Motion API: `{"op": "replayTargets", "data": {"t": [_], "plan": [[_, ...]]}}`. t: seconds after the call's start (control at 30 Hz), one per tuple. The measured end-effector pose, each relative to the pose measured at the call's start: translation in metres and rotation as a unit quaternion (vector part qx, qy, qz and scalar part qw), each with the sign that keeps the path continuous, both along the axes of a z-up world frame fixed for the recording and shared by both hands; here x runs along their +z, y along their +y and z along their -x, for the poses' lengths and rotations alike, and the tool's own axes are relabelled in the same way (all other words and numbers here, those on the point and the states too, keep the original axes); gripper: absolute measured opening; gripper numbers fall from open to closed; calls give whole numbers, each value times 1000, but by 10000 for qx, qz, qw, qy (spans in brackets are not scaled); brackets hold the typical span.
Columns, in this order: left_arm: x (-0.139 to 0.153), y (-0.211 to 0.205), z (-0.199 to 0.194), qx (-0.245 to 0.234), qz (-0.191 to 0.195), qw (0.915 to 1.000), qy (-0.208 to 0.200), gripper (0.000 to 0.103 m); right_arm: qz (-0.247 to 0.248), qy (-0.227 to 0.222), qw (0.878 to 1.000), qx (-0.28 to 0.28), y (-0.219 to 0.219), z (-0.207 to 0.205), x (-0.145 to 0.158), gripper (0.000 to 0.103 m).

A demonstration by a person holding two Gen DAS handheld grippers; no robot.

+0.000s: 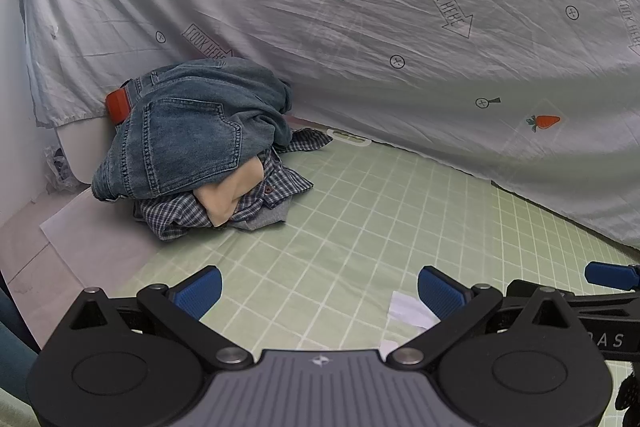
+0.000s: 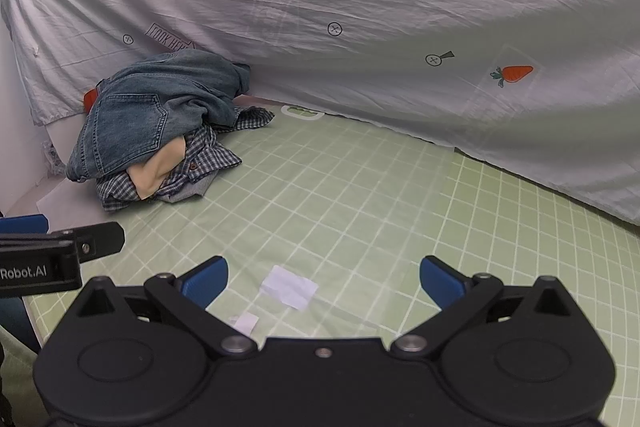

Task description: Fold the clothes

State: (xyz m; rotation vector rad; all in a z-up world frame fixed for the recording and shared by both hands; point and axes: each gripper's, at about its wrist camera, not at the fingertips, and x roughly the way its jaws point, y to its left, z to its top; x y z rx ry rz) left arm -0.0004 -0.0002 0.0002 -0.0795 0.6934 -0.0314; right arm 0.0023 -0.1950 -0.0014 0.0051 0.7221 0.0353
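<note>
Lying heaped at the far left of the desk, the clothes pile (image 1: 200, 155) sits against the hanging sheet (image 1: 360, 47). Blue jeans (image 1: 188, 131) crown the pile, a back pocket facing outward, with a red object (image 1: 117, 105) showing just behind their waistband. Under the jeans a beige garment (image 1: 228, 195) pokes out, and beneath that a blue checked shirt (image 1: 180, 215) spreads onto the surface, a grey cloth (image 1: 264, 217) peeking from its lower edge.

A pale green mat (image 1: 360, 227) with a white grid covers the desk under the pile. A white sheet printed with carrots, arrows and small circles hangs behind it as a backdrop. Two small white paper scraps (image 2: 289, 286) lie on the mat near the cameras.

Well apart from the clothes, the left claw (image 1: 320, 293) hovers over the mat with its blue pads (image 1: 200, 291) spread wide and nothing between them. The right claw (image 2: 324, 281) is beside it, its pads likewise spread wide and empty, with the paper scraps on the mat below the gap.
</note>
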Motion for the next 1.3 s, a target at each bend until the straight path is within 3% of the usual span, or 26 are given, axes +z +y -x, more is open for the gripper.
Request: {"op": "replayTargets", "data": {"t": [1.3], "plan": [[4, -3, 8, -26, 11, 10000, -32, 103, 9, -9, 10000, -67, -3, 5, 7, 103]]}}
